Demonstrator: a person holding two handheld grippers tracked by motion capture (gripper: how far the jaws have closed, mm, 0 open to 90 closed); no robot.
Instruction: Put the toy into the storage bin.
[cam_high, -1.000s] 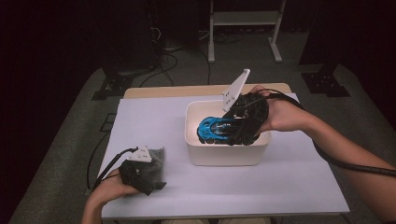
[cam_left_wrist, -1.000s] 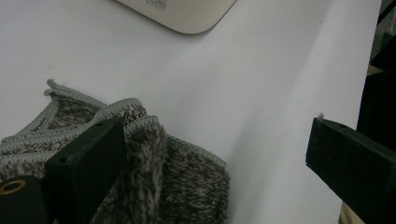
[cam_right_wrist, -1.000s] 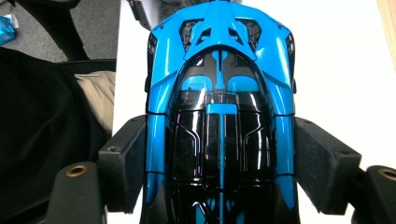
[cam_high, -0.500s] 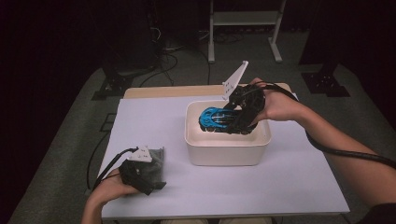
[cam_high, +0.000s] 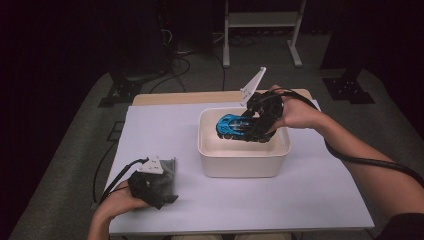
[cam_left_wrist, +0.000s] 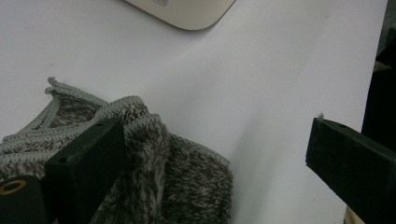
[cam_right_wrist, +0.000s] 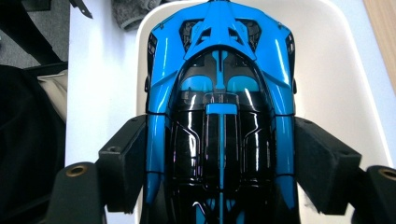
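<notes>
A: Right claw (cam_high: 250, 127) clamped on the blue toy car (cam_high: 235, 126), over the white tub (cam_high: 240, 162)?

B: Yes. Lowering step; release next. Left claw (cam_left_wrist: 215, 154) spread wide, beside grey cloth (cam_left_wrist: 140, 182) on the bench (cam_high: 310, 200).

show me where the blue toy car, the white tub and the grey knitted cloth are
blue toy car (cam_right_wrist: 219, 70), right gripper view, on its blue bodywork.
white tub (cam_high: 242, 162), high view, on its near outer wall.
grey knitted cloth (cam_left_wrist: 187, 182), left gripper view, on its fuzzy face.

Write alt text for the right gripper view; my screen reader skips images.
The right gripper's two black jaws clamp the sides of a blue and black toy car, held over a white tub on a pale table.
</notes>
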